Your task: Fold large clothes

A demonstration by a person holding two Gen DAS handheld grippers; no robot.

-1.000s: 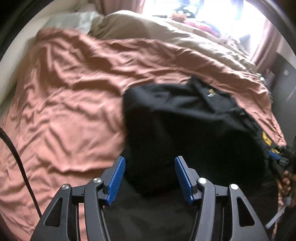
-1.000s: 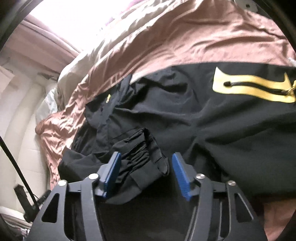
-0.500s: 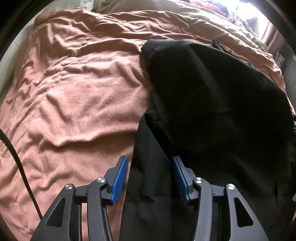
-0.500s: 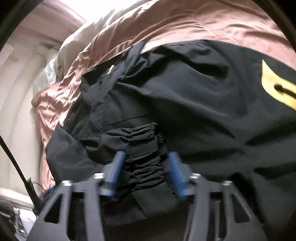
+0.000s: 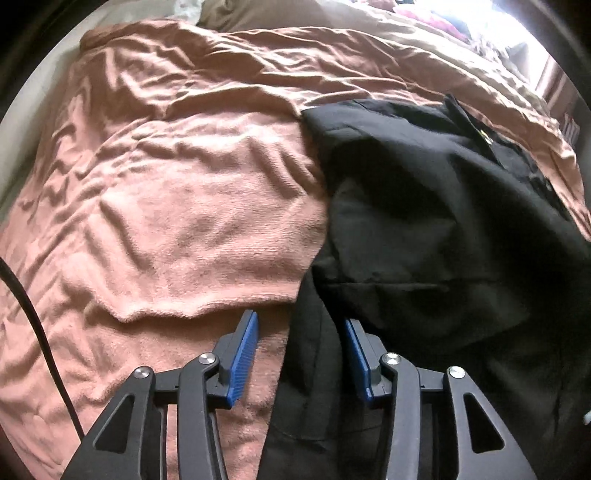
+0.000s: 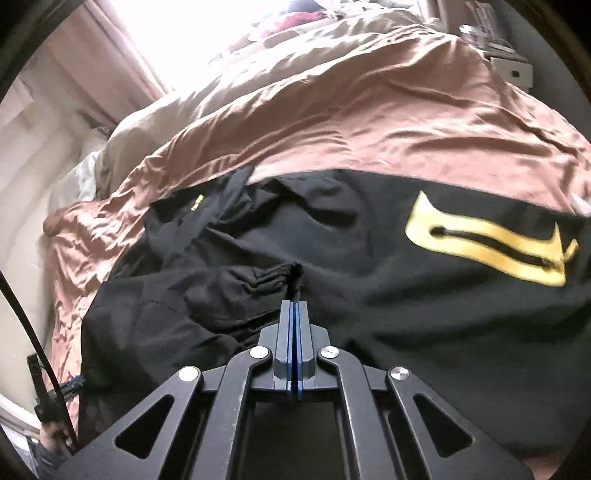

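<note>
A bed covered by a wrinkled salmon-pink blanket fills both views, with a beige duvet bunched along its far side and bright window light beyond; pink curtains hang beside the window in the right wrist view. The task item, a black jacket, lies spread on the blanket. It carries a yellow patch around a zipped pocket and a small yellow tag near its collar end. In the left wrist view the same garment occupies the right half of the frame, its edge meeting the pink blanket. The left gripper points steeply down at that edge; its jaws are closing, with a dark strip of jacket fabric lying between the blue pads, though the pads do not yet press on it. The right gripper has its jaws fully together, blue pads meeting, and a gathered black cuff bunches directly at the fingertips; whether cloth is actually pinched between the pads cannot be confirmed. A black cable crosses the lower left of the left wrist view.
</note>
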